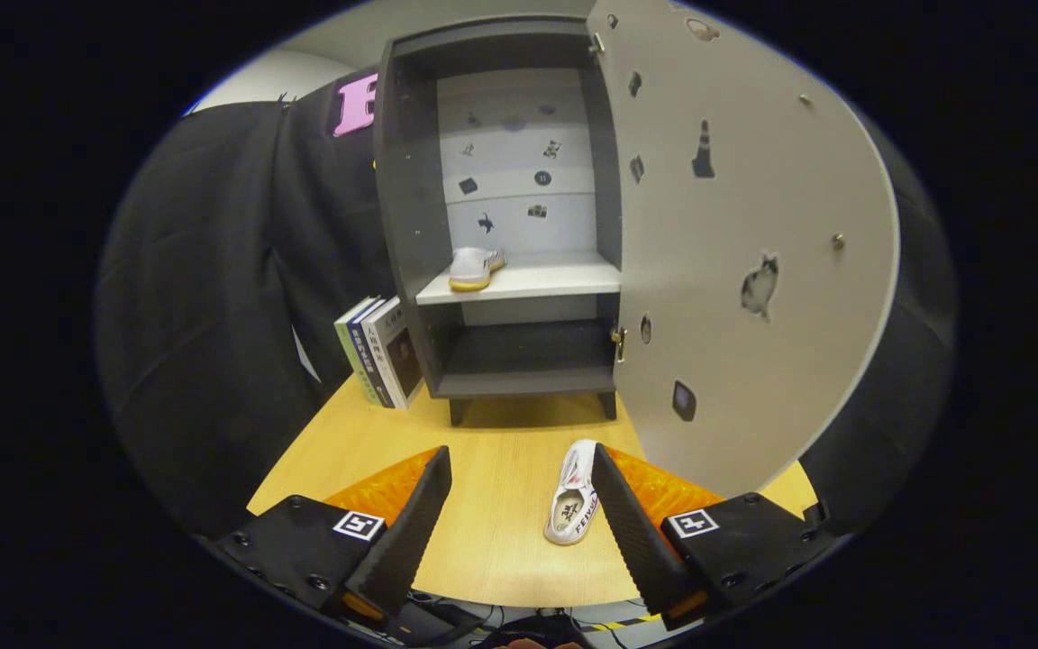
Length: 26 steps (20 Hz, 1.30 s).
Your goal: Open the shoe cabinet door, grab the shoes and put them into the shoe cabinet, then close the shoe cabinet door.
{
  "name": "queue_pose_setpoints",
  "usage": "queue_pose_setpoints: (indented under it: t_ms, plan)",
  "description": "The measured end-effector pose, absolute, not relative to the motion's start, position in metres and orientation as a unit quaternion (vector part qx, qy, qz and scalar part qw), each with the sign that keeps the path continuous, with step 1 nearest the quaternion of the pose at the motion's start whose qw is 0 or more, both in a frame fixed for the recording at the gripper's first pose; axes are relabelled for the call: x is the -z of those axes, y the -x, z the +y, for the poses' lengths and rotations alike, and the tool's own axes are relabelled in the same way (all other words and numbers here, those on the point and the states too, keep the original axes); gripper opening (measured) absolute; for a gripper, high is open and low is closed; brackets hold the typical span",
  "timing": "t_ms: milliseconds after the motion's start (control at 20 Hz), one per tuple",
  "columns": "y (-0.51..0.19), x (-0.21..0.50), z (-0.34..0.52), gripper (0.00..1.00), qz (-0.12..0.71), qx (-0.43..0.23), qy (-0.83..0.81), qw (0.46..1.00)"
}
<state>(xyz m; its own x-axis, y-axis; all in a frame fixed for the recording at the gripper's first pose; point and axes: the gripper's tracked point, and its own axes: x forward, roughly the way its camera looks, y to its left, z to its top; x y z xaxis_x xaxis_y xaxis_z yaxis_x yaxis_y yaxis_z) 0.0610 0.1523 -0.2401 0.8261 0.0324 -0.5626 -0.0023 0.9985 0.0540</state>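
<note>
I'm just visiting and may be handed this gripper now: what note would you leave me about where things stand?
Gripper: open, holding nothing.
Cabinet door: already swung open.
One shoe sits on the cabinet's middle shelf.
Second shoe lies on the table between the fingers, close against one finger.
Books lean beside the cabinet.
Left: grab the second shoe, shelve it, close the door.

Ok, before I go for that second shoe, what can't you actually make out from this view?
- Shoe on the table: its far side is hidden behind the right one of the open fingers; contact unclear.
- Lower compartment: too dark to tell whether anything sits at the back.
- Shoe on the shelf: small, detail unreadable.
- Books: their rear is hidden by the cabinet side.
</note>
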Motion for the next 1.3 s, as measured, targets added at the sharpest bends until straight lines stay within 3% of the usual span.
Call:
queue_pose_setpoints:
  t_ms: [550, 1300]
  plan:
    - [-0.094, 0.407, 0.166, 0.98, 0.444, -0.041, -0.054, 0.893]
    - [-0.161, 0.523, 0.132, 0.99, 0.499, 0.008, 0.026, 0.866]
